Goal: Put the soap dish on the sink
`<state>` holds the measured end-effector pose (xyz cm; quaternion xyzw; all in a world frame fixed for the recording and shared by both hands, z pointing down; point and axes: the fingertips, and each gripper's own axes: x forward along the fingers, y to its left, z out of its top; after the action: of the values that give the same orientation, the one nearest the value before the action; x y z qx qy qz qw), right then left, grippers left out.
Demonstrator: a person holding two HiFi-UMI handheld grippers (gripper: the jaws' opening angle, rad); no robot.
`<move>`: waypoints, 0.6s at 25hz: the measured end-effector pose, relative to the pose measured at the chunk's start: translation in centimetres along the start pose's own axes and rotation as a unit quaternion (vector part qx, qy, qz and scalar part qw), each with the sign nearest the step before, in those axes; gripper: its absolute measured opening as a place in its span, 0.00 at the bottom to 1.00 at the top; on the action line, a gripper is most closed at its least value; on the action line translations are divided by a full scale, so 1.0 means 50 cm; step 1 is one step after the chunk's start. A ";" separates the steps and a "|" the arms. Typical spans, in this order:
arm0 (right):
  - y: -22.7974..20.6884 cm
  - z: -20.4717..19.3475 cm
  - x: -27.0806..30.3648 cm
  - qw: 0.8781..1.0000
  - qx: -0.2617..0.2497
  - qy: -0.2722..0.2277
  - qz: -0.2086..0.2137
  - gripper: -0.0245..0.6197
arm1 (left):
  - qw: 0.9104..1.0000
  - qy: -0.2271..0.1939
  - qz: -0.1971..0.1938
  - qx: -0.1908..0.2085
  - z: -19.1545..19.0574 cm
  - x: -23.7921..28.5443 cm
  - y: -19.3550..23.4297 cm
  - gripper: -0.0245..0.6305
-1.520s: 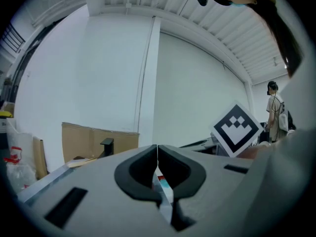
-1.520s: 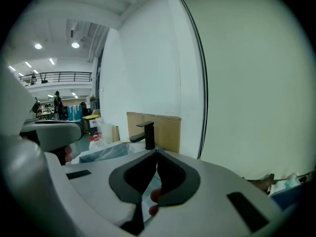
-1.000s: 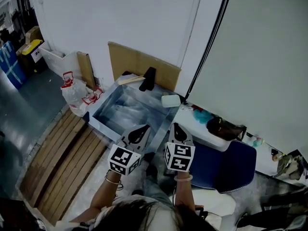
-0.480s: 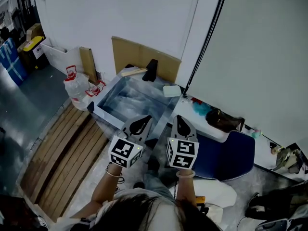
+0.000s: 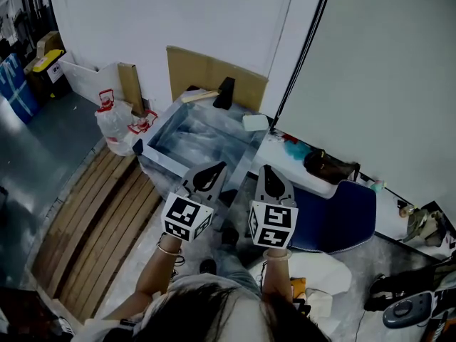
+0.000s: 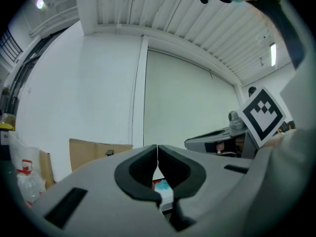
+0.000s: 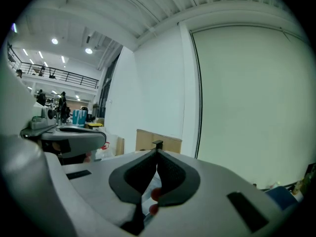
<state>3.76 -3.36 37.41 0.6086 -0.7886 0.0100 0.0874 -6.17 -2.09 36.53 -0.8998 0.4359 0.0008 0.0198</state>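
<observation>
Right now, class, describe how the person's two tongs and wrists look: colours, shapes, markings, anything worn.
Both the left tongs and right tongs are pale grey and taper to a point, with black pads lining the inside. Each carries a white cube printed with black square markers. A thin bracelet circles each wrist.

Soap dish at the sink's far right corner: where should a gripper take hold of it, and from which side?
Probably across its short width, coming down from above. The soap dish lies flat and low by the rim of the sink, so only its long edges offer a pinch. The right gripper is nearer but shut; it would have to open first.
</observation>
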 end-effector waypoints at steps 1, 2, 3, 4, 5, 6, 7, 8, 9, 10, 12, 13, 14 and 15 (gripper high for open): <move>0.005 0.002 -0.005 1.000 -0.002 0.000 0.000 0.08 | 1.000 -0.001 -0.001 0.000 0.002 -0.005 -0.001 0.05; 0.010 0.003 -0.011 1.000 -0.005 0.000 -0.001 0.08 | 1.000 -0.001 -0.001 0.000 0.003 -0.012 -0.001 0.05; 0.015 0.003 -0.019 1.000 -0.007 0.000 -0.002 0.08 | 1.000 -0.002 -0.002 -0.001 0.003 -0.018 -0.003 0.05; 0.018 0.004 -0.027 1.000 -0.009 0.000 -0.003 0.08 | 1.000 -0.002 -0.003 -0.002 0.002 -0.025 -0.005 0.05; 0.022 0.005 -0.034 1.000 -0.010 -0.001 -0.003 0.08 | 1.000 -0.003 -0.003 -0.002 0.003 -0.030 -0.006 0.05; 0.024 0.008 -0.040 1.000 -0.012 -0.002 -0.004 0.08 | 1.000 -0.004 -0.002 -0.002 0.004 -0.034 -0.005 0.05; 0.027 0.012 -0.045 1.000 -0.014 -0.004 -0.004 0.08 | 1.000 -0.004 -0.001 -0.003 0.005 -0.037 -0.003 0.05; 0.029 0.014 -0.048 1.000 -0.016 -0.005 -0.003 0.08 | 1.000 -0.006 0.000 -0.005 0.006 -0.040 -0.001 0.05; 0.031 0.015 -0.051 1.000 -0.018 -0.005 -0.003 0.08 | 1.000 -0.007 0.001 -0.006 0.007 -0.042 0.000 0.05; 0.033 0.015 -0.052 1.000 -0.020 -0.005 -0.002 0.08 | 1.000 -0.007 0.003 -0.007 0.006 -0.043 0.001 0.05; 0.035 0.015 -0.053 1.000 -0.023 -0.005 -0.001 0.08 | 1.000 -0.008 0.005 -0.007 0.006 -0.044 0.003 0.05; 0.035 0.014 -0.052 1.000 -0.024 -0.004 0.000 0.08 | 1.000 -0.008 0.005 -0.008 0.006 -0.045 0.004 0.05; 0.036 0.014 -0.052 1.000 -0.024 -0.003 0.001 0.08 | 1.000 -0.008 0.006 -0.008 0.006 -0.045 0.005 0.05; 0.036 0.015 -0.051 1.000 -0.024 -0.004 0.002 0.08 | 1.000 -0.007 0.007 -0.008 0.006 -0.045 0.005 0.05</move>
<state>2.54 -0.53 36.47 0.6048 -0.7901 -0.0109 0.0992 -7.77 -0.46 36.27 -0.8969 0.4418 0.0113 0.0155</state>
